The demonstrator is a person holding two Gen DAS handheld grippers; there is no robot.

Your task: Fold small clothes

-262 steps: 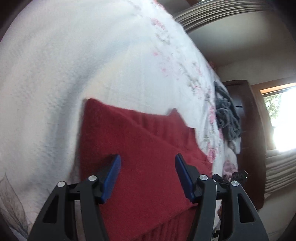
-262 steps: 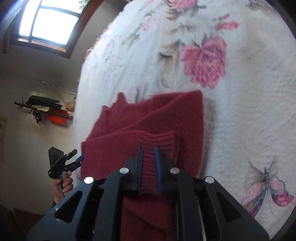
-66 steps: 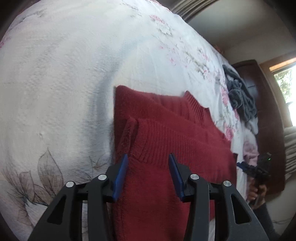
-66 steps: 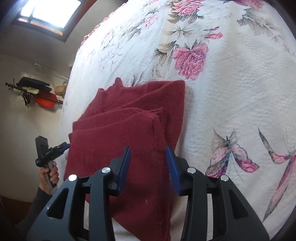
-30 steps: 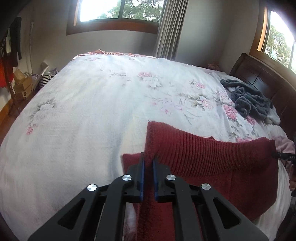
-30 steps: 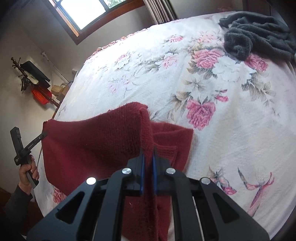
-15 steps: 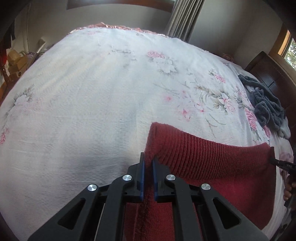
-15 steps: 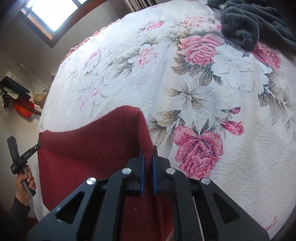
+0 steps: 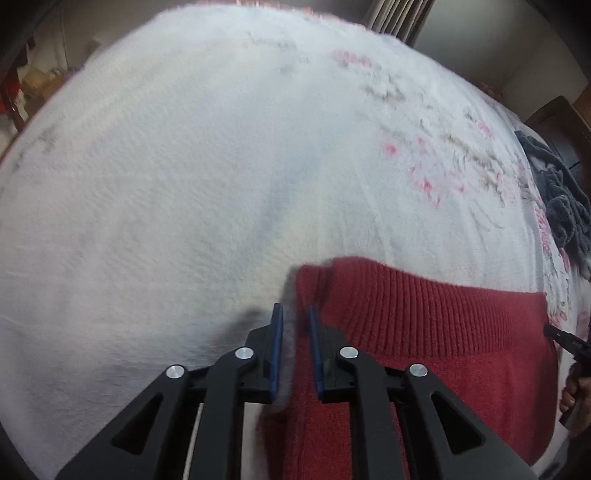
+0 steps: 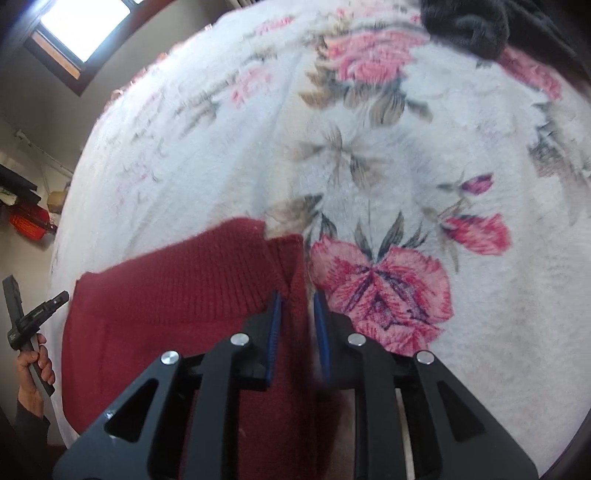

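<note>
A dark red knit sweater (image 9: 424, 325) lies folded on the floral bedspread, its ribbed hem doubled over toward the collar end. My left gripper (image 9: 294, 314) straddles the fold's left corner, jaws narrowly parted, with a sliver of bedspread showing beside the cloth. In the right wrist view the sweater (image 10: 177, 288) fills the lower left. My right gripper (image 10: 297, 299) straddles its right corner the same way, jaws slightly apart around the edge. Both sit low over the bed.
The white bedspread (image 9: 184, 184) with pink roses (image 10: 376, 291) stretches far ahead. A dark grey garment (image 9: 565, 206) is heaped near the wooden headboard, and shows again (image 10: 469, 22) at the top. A person's hand (image 10: 33, 369) is at the left edge.
Both grippers carried the lifted hem forward and down onto the bed, so the fold now lies flat. Their jaws, clamped on the cloth half a second ago, have parted a little.
</note>
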